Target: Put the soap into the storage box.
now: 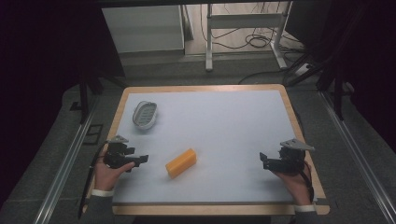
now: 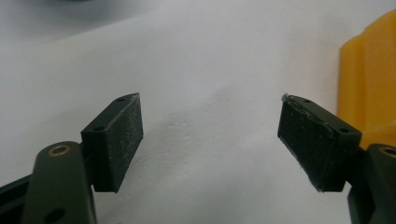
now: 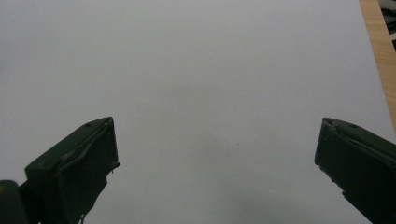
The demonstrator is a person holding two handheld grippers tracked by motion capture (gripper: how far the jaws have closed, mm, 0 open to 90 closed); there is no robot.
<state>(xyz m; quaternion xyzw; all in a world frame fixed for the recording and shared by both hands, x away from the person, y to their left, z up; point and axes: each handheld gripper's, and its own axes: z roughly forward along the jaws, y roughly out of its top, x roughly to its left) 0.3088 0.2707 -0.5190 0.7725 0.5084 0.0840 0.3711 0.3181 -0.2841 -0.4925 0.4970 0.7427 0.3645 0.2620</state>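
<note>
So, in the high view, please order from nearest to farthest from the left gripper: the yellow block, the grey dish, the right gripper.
1. Yellow block, just right of the left gripper.
2. Grey dish, farther up the table.
3. Right gripper, across the table at its right edge.

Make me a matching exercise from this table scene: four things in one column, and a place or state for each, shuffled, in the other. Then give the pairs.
Things
1. orange block
2. grey dish
3. left gripper
4. right gripper

Places or states
A. open, near the table's right edge
B. on the far left of the white mat
C. lying near the middle front of the mat
D. open, just left of the block

Pairs: 1-C, 2-B, 3-D, 4-A
</note>
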